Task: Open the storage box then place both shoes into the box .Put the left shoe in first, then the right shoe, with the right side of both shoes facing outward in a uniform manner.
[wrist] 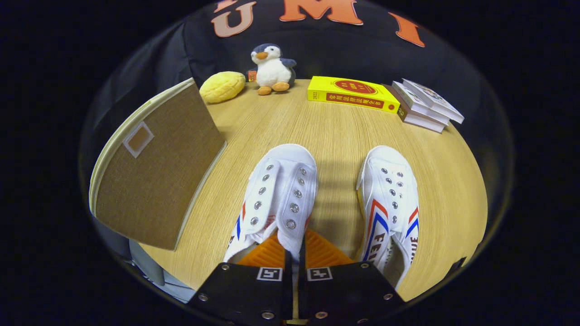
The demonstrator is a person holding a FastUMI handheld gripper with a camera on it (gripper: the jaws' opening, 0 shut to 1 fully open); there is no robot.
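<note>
Wooden tabletop [335, 136] takes up most of the middle of the frame, pale oak-look grain running away from the camera. Biggest thing on it is the storage box [158, 172] at left-center, a brown fabric-covered one with a cream rim and a little label window on its face. It looks tipped or leaning, with a flat panel facing the camera, so whether that's the lid or a side is hard to call, and nothing inside it can be seen from here.

Next down in size: the two white canvas shoes, laceless, toes pointing away toward the upper part of the frame, long axes roughly in line with the fingers. The left shoe [276, 194] sits dead center and the gripper [295, 256] at bottom center has its fingers pinched nearly together on the tongue or eyelet flap of that shoe, so it looks like it's already holding it. The right shoe [392, 203] lies just right of it, apart, untouched.

So the key bit: the box lies off to the left and slightly ahead of the fingers, meaning the carry would be a swing leftward, probably with a turn so the shoe's right side faces out.

Along the top of the frame: a yellow book [351, 93], a stack of books [426, 106] at upper right, a penguin plush [272, 68], and a yellow bun-shaped toy [222, 87].
</note>
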